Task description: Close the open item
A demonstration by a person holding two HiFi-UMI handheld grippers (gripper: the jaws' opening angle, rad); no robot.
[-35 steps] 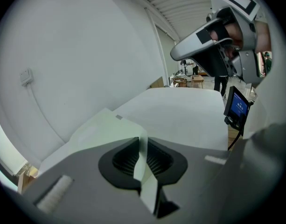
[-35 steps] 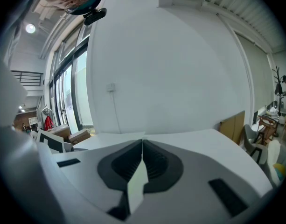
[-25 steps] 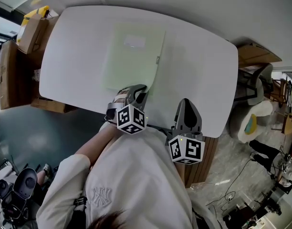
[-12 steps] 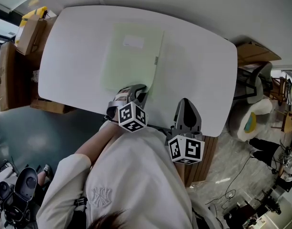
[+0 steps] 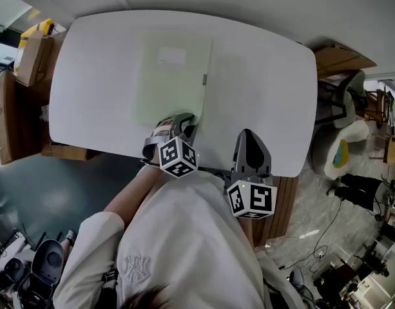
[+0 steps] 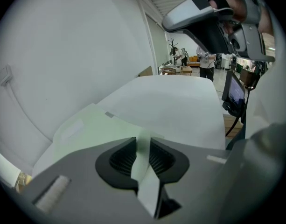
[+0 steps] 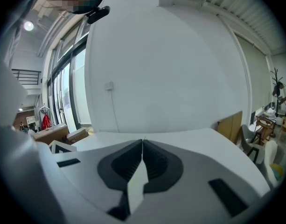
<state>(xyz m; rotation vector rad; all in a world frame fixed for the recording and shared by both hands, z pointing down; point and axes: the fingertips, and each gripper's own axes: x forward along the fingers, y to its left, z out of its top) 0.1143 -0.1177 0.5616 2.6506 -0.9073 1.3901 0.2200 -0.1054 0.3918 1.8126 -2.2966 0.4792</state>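
Note:
A pale green folder (image 5: 171,79) lies flat and closed on the white table (image 5: 261,95), with a white label (image 5: 172,56) near its far end and a small clasp (image 5: 204,79) on its right edge. My left gripper (image 5: 184,118) sits at the folder's near edge. Its jaws are opening, with a narrow gap between them (image 6: 143,146). The green folder (image 6: 94,129) shows through that gap, and the pads do not press on it. My right gripper (image 5: 249,138) hovers at the table's near edge, right of the folder, shut with nothing in it (image 7: 142,146).
Cardboard boxes (image 5: 29,50) stand on the floor left of the table. At the right are a wooden cabinet (image 5: 339,60) and a chair (image 5: 348,140). The person's white-shirted torso fills the near side below the grippers.
The folder lies flat throughout. My left gripper's marker cube has shifted slightly at the folder's near edge. The right gripper has stayed put.

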